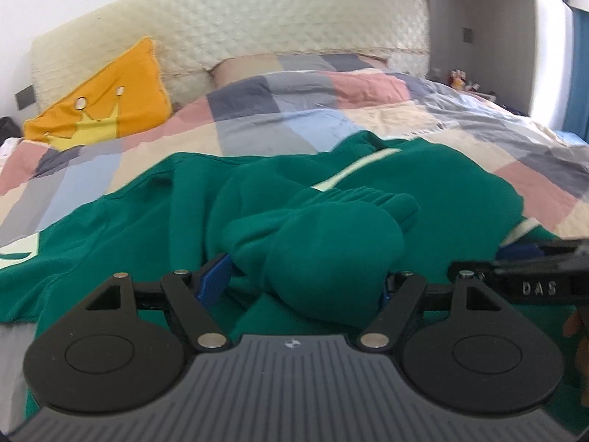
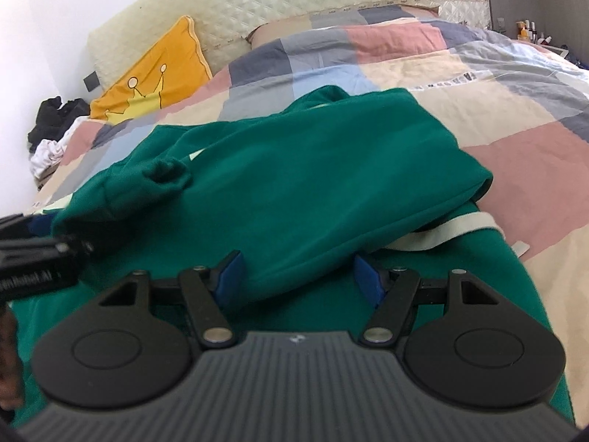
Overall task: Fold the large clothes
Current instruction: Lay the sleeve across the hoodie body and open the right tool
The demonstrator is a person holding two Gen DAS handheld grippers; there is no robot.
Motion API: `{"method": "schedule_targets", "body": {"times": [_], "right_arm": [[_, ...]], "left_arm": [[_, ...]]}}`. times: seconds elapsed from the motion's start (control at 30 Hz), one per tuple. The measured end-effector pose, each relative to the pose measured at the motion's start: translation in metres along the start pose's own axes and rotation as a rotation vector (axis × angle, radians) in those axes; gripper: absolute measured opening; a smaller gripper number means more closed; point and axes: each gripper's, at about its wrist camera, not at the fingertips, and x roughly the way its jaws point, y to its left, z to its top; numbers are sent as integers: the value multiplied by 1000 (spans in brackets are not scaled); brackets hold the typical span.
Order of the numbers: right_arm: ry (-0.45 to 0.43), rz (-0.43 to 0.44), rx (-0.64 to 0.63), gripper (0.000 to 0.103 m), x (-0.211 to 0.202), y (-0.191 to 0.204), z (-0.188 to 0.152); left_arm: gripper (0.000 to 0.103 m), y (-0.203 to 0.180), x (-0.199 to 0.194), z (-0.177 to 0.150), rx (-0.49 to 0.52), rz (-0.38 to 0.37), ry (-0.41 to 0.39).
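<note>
**Two claws at one green garment on the bed**

The left claw (image 1: pixel 307 280) is standing wide, its two blue pads (image 1: pixel 211 280) flanking a bunched green cuff without visibly pressing it; whether the cloth is gripped cannot be told for sure, but the pads are looking clear of it. The right claw (image 2: pixel 298 276) is standing fairly wide too, its two pads (image 2: pixel 230 276) sitting either side of a folded green edge; the left pad is touching the cloth, the right one is standing apart from it.

One garment (image 2: pixel 294 169), deep green with pale trim strips, is lying crumpled and partly doubled over across the near part of the bed. In each view the other claw is showing at the frame edge, just beside the cloth.

Under it, one patchwork quilt (image 1: pixel 331 110) in pink, grey, blue and cream is covering the bed. One orange pillow (image 1: pixel 110 103) with a yellow crown is leaning on the one quilted cream headboard (image 1: pixel 257 25). One heap of dark and white clothes (image 2: pixel 55 129) is lying at the far left.
</note>
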Motion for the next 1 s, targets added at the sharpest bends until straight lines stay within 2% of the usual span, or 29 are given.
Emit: {"method": "schedule_targets", "body": {"times": [0.47, 0.57, 0.7, 0.83, 1.0], "right_arm": [[3, -6, -16, 67, -2, -2, -1], [2, -4, -17, 67, -3, -2, -1], [5, -7, -25, 67, -3, 0, -1], [16, -5, -17, 67, 0, -2, -2], [16, -7, -19, 67, 0, -1, -2]], "left_arm": [[79, 14, -33, -8, -110, 90, -27], [79, 22, -38, -12, -174, 93, -8], [79, 35, -42, -20, -298, 54, 34], [79, 39, -44, -26, -346, 67, 64], [79, 49, -53, -28, -411, 87, 49]]}}
